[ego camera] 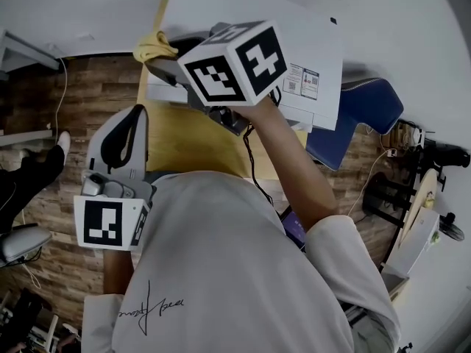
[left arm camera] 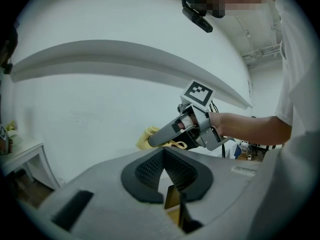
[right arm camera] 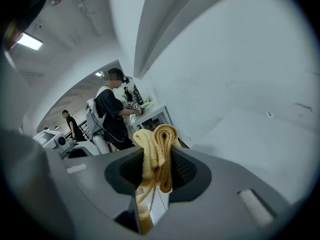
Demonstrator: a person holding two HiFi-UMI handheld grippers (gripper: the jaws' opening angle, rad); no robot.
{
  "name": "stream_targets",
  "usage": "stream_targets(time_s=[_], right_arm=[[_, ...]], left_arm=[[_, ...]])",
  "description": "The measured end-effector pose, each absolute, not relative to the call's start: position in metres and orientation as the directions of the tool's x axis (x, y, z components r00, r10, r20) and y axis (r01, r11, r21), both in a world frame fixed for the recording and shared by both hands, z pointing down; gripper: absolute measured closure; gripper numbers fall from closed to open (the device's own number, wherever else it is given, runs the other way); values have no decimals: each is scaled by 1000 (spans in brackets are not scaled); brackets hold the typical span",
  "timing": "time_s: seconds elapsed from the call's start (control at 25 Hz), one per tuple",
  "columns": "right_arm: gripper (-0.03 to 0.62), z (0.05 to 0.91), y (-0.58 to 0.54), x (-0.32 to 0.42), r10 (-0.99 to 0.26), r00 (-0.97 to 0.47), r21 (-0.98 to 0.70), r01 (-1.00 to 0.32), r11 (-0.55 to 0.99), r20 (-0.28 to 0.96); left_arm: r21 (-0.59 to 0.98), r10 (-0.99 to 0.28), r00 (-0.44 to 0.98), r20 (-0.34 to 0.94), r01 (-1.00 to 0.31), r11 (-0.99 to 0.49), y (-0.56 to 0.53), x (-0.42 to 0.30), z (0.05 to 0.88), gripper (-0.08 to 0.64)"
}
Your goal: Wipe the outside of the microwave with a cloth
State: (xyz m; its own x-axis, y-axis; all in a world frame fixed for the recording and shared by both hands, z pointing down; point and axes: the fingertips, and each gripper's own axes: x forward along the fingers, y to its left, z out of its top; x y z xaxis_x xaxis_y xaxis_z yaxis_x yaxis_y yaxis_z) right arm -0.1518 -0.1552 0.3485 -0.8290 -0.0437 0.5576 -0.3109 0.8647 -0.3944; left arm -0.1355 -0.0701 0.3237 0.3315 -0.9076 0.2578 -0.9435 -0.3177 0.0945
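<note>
The white microwave [ego camera: 280,43] stands on a yellow-wood table [ego camera: 184,138] at the top of the head view. My right gripper [ego camera: 163,66], under its marker cube, is shut on a folded yellow cloth [ego camera: 153,46] at the microwave's left end. In the right gripper view the cloth [right arm camera: 157,154] bulges up between the jaws of the right gripper [right arm camera: 157,164], beside the microwave's white surface [right arm camera: 250,134]. My left gripper [ego camera: 138,112] hangs back at the table's near left edge. In its own view the left gripper [left arm camera: 163,156] is shut and empty, and looks at the right gripper [left arm camera: 155,140] and the cloth [left arm camera: 145,138].
A blue seat [ego camera: 360,116] stands right of the table over a wood floor. Black stands and cables [ego camera: 412,182] crowd the right side. Two people [right arm camera: 112,114] work at a white bench in the background. A small white table [left arm camera: 20,151] sits to the left.
</note>
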Motion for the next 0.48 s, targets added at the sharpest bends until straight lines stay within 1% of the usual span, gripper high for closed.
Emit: stream_targets(time_s=[0.2,0.36,0.48], right_arm=[[471,335,-153,-126,-127,-857,-358,-338,870,500],[471,324,-148,-99,-190,-879,-367,-368,854,437],[471,322,-145,-77,-246,-873,-347,-406,845,421]], left_arm=[[135,-916,332,225,-942,-308,-66,-137,316,568],[132,-916,336,219,-940,-314,-61,-130,314,568],[125,-912,352,213,-935,-332,-57,-123,311,568]])
